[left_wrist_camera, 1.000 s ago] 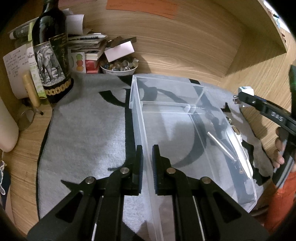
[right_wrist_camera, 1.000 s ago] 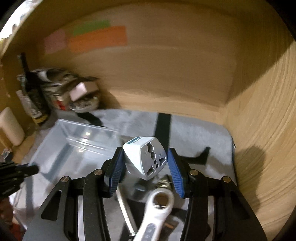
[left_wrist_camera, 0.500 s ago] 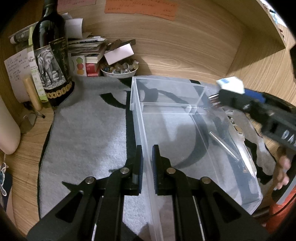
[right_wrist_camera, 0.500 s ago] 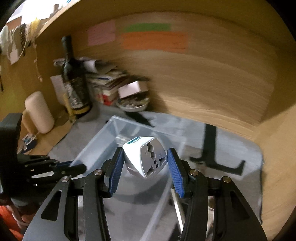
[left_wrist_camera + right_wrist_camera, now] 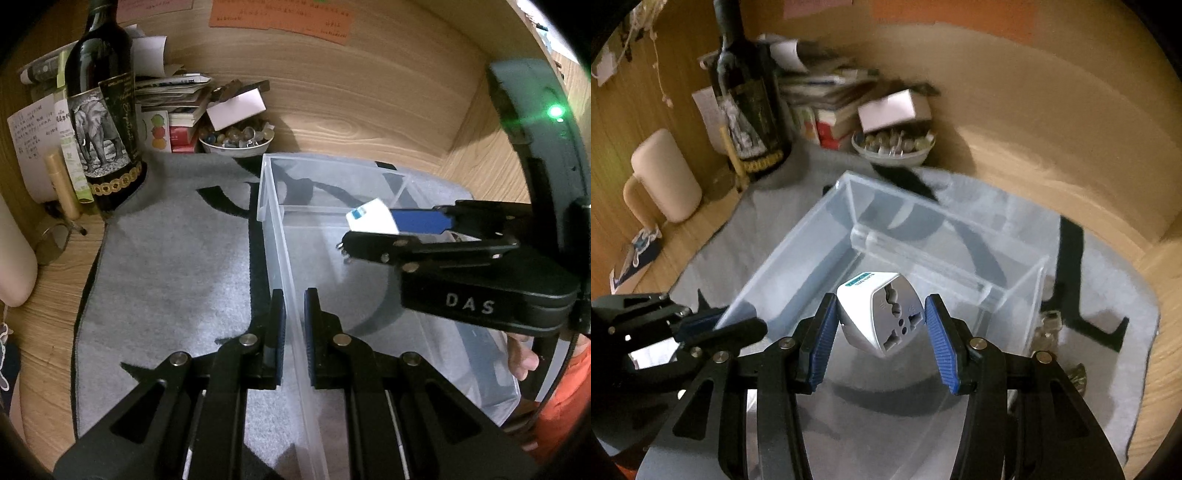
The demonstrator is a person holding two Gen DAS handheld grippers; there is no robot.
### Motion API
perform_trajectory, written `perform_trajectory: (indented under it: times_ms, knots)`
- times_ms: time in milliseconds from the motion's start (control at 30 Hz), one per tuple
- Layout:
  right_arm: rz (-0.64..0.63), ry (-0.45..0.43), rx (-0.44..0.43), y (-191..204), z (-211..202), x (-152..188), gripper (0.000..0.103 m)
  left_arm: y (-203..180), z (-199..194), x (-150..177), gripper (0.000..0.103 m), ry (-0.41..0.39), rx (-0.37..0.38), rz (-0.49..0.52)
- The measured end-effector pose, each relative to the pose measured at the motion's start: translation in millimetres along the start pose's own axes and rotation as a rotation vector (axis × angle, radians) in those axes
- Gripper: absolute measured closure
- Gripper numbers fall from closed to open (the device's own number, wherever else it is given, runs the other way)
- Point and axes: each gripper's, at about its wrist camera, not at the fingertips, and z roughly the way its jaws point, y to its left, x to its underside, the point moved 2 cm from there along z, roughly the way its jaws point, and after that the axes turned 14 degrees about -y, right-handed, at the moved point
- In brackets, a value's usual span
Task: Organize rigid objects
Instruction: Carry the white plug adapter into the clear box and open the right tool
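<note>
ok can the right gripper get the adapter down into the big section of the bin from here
Probably yes. The right gripper holds the adapter above the open-topped bin, nothing lies below it in the big section, and the left gripper only clamps the side wall, off to one side.

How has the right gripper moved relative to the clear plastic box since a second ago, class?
Yes. In the left wrist view, the right gripper, holding the white adapter, has swung leftward from beyond the clear box's right wall to above its interior.
</note>
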Motion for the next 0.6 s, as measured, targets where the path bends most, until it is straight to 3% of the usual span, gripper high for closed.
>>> perform_trajectory:
  times_ms: [100,233,600]
  knots:
    - [-0.007,0.005,0.004,1.3,-0.9,0.2,0.058,-0.7,-0.3,0.3,0.093,-0.001,-0.002,0.003]
    - [-0.015,-0.019,0.011,3.2,-6.1,-2.1,0.045,-1.8,-0.8,0.4,0.093,0.000,-0.002,0.002]
    - [-0.010,-0.161,0.104,-8.3,-57.1,-8.3,0.036,-3.2,-0.4,-0.2,0.094,0.004,-0.009,0.008]
